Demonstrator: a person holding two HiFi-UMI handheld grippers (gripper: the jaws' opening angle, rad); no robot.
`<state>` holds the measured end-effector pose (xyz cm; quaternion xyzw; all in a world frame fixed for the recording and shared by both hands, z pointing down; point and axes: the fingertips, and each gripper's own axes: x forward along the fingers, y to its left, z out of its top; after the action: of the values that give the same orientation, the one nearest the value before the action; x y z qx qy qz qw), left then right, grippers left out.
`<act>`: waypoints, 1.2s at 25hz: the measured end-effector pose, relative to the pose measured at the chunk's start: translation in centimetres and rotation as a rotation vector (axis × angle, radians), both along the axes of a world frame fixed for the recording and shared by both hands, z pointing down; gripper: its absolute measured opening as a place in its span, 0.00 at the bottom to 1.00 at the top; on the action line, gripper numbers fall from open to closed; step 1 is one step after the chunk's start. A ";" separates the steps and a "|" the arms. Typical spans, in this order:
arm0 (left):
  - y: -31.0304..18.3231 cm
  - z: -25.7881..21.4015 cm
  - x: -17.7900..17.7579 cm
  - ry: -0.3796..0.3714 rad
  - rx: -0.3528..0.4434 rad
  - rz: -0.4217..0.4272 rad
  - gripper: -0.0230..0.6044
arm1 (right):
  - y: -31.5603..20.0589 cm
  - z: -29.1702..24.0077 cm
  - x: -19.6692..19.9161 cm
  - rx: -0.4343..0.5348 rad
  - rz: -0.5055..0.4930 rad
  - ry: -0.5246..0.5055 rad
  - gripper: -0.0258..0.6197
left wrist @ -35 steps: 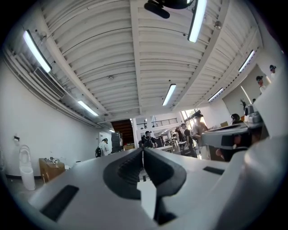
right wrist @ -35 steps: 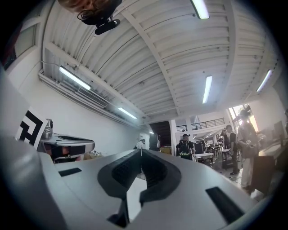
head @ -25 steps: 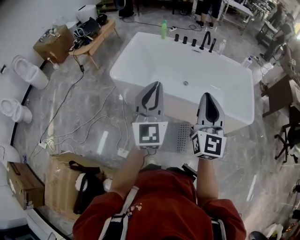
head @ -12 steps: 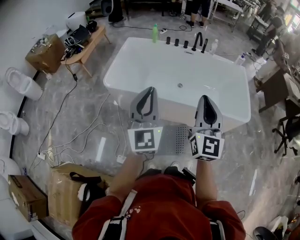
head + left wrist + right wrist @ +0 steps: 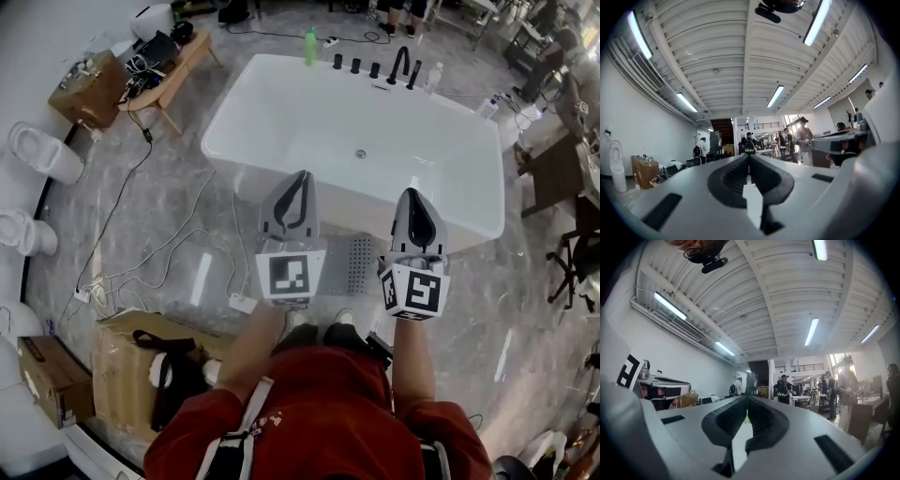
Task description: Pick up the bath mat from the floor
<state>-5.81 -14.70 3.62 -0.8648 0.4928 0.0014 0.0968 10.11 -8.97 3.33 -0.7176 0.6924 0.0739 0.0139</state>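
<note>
The bath mat (image 5: 354,267) is grey with rows of small holes. It lies flat on the marble floor in front of the white bathtub (image 5: 251,101), and my two grippers hide part of it. My left gripper (image 5: 302,175) is held level above the mat's left end, jaws shut with nothing between them. Beside it, my right gripper (image 5: 413,192) hangs over the mat's right end, also shut and empty. Both gripper views look out across the room, over the closed left gripper (image 5: 749,155) and the closed right gripper (image 5: 747,397); the mat is in neither.
White cables (image 5: 141,267) and a power strip (image 5: 243,303) trail over the floor at left. A cardboard box (image 5: 122,370) with a black bag stands near my left leg. Toilets (image 5: 42,150) line the left wall. A green bottle (image 5: 310,45) and black taps (image 5: 403,66) stand at the tub's far rim.
Both grippers have sunk a little toward the floor, still side by side and shut. The head view has shifted, so the tub sits slightly lower and further left in the picture.
</note>
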 end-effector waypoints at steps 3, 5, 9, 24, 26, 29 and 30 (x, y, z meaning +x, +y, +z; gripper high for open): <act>0.1 1.6 1.3 -0.006 -0.039 0.001 0.06 | 0.0 1.6 1.1 -0.034 -0.001 -0.009 0.06; 0.1 2.7 1.9 -0.008 -0.060 0.000 0.07 | -0.1 3.0 1.6 -0.061 -0.001 -0.016 0.06; -0.6 5.6 2.3 -0.037 -0.106 -0.003 0.06 | -0.9 6.1 1.8 -0.123 -0.019 -0.025 0.06; -1.8 23.4 1.7 -0.064 -0.365 -0.057 0.06 | -2.7 25.2 1.8 -0.357 -0.034 -0.057 0.06; -1.6 26.5 1.3 -0.033 -0.417 -0.067 0.06 | -2.3 28.3 1.8 -0.395 -0.043 -0.060 0.06; -1.1 30.9 0.9 -0.030 -0.472 -0.061 0.07 | -1.6 33.5 1.9 -0.461 -0.060 -0.062 0.06; -1.1 32.5 0.7 -0.047 -0.473 -0.058 0.07 | -1.5 35.4 1.9 -0.481 -0.066 -0.053 0.06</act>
<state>-5.12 -15.84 36.10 -0.8486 0.5018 -0.1368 -0.0972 12.03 -10.43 38.69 -0.6790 0.7125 -0.1126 -0.1367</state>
